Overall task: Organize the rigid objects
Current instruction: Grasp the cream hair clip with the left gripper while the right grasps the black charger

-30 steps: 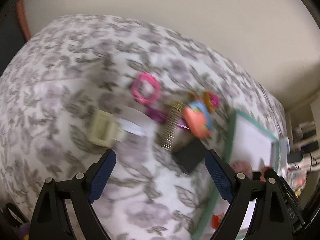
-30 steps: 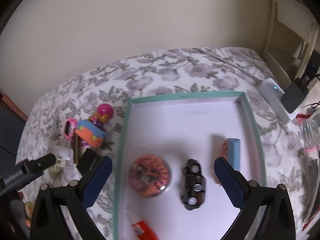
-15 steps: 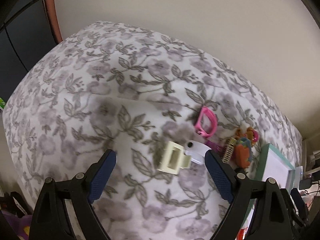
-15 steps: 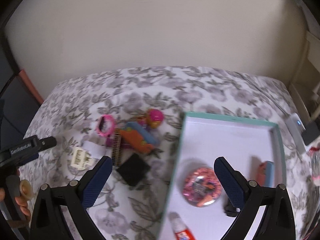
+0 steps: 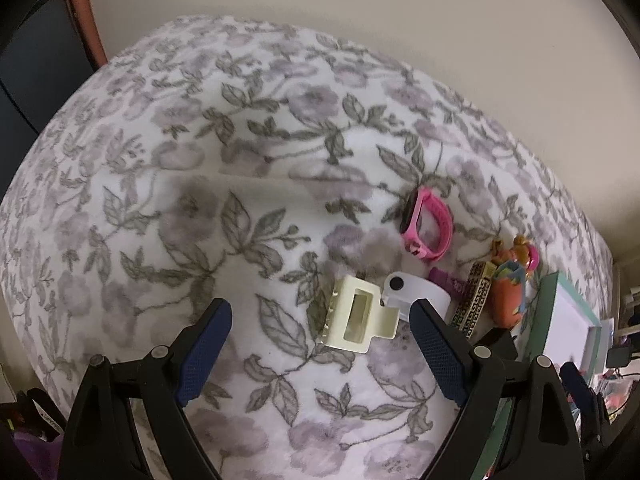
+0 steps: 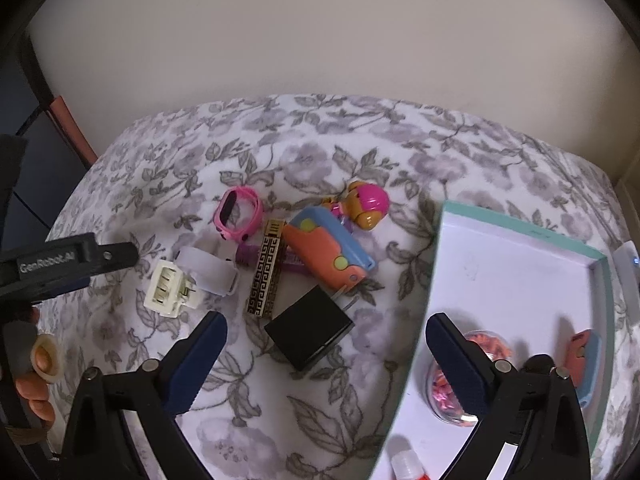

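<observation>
Fingers of the left gripper point(image 5: 320, 332) stand wide apart and hold nothing. Between their tips, a little ahead, lies the cream clip point(image 5: 360, 320), point(image 6: 170, 288) on the flowered cloth point(image 5: 180, 200). It sits nearer the right-hand finger than the left one, so the gripper would need a small shift to its right to centre on it. In the left wrist view the clip's long axis runs roughly away from the camera, tilted slightly to the right, which puts its narrow width across the gap between the fingers. Touching the clip's far right corner is a white tag point(image 5: 416, 294), and beyond that, further right, come the pink watch point(image 5: 428, 230), a gold-patterned bar point(image 5: 474, 300) and an orange toy point(image 5: 506, 296).

The right gripper point(image 6: 326, 354) is also spread open and empty. Straight ahead of it, just beyond its fingertips, lies a black block point(image 6: 310, 330), set cornerwise to the fingers. The clip lies well off to this gripper's left, outside its left finger, so the left gripper is plainly the nearer one for it. To the right gripper's right is the tray point(image 6: 524, 228), teal-rimmed, already holding a round pink case point(image 6: 452, 384), a glue tube point(image 6: 406, 466) and a blue-and-coral piece point(image 6: 586, 360).

Judging from this layout, the clip is the left gripper's likely pick, and the tray lies across the pile from it, to the right.
</observation>
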Motion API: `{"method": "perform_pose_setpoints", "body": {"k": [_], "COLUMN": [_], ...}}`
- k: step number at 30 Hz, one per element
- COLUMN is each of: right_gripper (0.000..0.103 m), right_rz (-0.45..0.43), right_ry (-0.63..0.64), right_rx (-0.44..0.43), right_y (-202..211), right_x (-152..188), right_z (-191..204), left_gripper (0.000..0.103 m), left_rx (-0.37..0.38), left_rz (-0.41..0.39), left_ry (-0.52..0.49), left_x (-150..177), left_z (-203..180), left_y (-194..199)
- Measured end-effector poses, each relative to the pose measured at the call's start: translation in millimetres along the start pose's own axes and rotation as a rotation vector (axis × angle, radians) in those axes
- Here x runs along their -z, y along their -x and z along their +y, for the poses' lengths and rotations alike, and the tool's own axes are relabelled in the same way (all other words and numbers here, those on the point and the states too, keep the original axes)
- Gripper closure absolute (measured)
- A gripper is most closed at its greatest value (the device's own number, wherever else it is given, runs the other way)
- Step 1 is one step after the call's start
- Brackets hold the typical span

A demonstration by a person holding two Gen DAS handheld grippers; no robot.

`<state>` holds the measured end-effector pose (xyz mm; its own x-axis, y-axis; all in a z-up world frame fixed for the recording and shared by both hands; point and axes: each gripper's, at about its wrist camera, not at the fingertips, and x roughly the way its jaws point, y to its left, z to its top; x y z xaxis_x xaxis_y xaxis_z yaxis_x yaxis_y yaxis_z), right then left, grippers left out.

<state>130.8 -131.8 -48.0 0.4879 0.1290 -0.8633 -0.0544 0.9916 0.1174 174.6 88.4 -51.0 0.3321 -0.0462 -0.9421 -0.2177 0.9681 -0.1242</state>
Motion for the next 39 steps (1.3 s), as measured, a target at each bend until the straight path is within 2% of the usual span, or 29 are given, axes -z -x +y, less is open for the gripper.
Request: {"method": "perform_pose_setpoints", "body": {"k": [5, 13, 25, 34, 36, 39], "right_gripper": [0.002, 0.004, 0.007, 0.007, 0.013, 0.016], "right_rz": [0.034, 0.068, 0.104, 0.092, 0.098, 0.096], "right_ry": [0.018, 0.029, 0.039, 0.093, 0.088, 0.086], "right_rx": [0.014, 0.007, 0.011, 0.068, 0.058, 0.065], "right_y": [-20, -40, -63, -68, -69, -70], "right_x": [3, 7, 13, 13, 13, 14], "right_z": [5, 7, 8, 16, 15, 15], "left_gripper": [0.012, 0.012, 0.012, 0.013, 0.013, 0.020], "left_rx": [-0.002, -0.005, -0.032, -0.058, -0.058, -0.052], "left_rz": [0.056, 0.090, 0.117, 0.126, 0.122, 0.115], "left_ry": [-0.049, -0.090, -0.095, -0.079, -0.077, -0.075], "left_x": [3, 7, 9, 9, 10, 10], "left_z": [-11, -22, -25, -30, -30, -26], "left_y": [-20, -37, -61, -75, -76, -74]}}
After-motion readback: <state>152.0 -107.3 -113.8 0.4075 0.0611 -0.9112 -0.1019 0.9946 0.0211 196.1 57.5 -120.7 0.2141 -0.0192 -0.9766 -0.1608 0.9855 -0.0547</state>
